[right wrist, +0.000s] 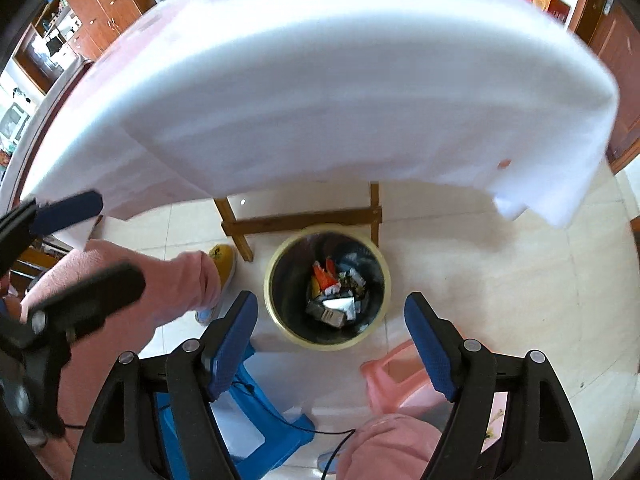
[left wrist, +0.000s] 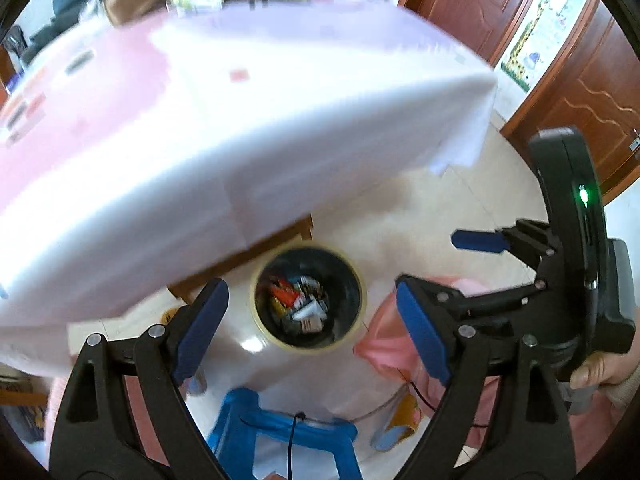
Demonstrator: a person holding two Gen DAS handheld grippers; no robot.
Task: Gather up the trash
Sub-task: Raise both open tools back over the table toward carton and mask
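A round trash bin with a yellow rim [left wrist: 260, 320] [right wrist: 276, 320] and a black liner stands on the floor by the table's wooden leg. Several wrappers lie in it. My left gripper [left wrist: 308, 300] hangs open above the bin, nothing between its blue pads. My right gripper [right wrist: 330, 304] is also open and empty over the bin. In the left wrist view, a blue pad [left wrist: 480, 241] of the right gripper shows at the right, with a hand below it. Blurred small wrappers [left wrist: 240, 76] lie on the tabletop.
A table under a white and pink cloth [left wrist: 280, 152] [right wrist: 320, 100] overhangs the bin. A blue stool [left wrist: 248, 432] [right wrist: 256, 412] and a pink stool [right wrist: 392, 376] stand close below. The person's pink trouser legs [right wrist: 172, 280] and a yellow slipper [right wrist: 222, 260] are beside the bin. Wooden doors [left wrist: 592, 112] stand behind.
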